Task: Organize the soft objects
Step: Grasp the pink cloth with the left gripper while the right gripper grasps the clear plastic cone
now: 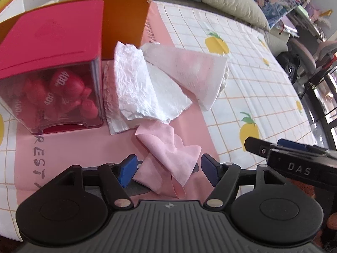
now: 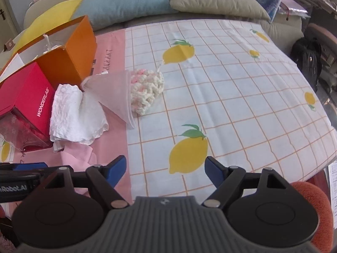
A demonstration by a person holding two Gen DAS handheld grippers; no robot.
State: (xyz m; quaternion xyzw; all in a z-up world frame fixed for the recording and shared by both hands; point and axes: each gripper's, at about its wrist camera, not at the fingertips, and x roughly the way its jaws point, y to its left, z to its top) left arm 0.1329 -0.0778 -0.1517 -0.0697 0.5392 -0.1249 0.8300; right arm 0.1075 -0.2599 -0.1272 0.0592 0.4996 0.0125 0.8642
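Observation:
A crumpled pink cloth (image 1: 166, 147) lies on the pink strip of the tablecloth. My left gripper (image 1: 168, 162) is open around its near end, and the blue pads stand clear of it on both sides. Behind the cloth lies a wrinkled white paper towel (image 1: 137, 80), and beyond that a translucent cone wrap (image 2: 111, 92) holding a white and pink crocheted piece (image 2: 147, 88). My right gripper (image 2: 165, 162) is open over the lemon-print cloth with nothing between its fingers. The pink cloth (image 2: 78, 154) shows just left of it.
A red box with a clear front (image 1: 50, 63), holding red pieces, stands at the left beside an open orange box (image 2: 67, 59). Cushions (image 2: 126, 2) line the far edge. The lemon-print tablecloth (image 2: 242, 97) stretches to the right, with a chair and clutter beyond.

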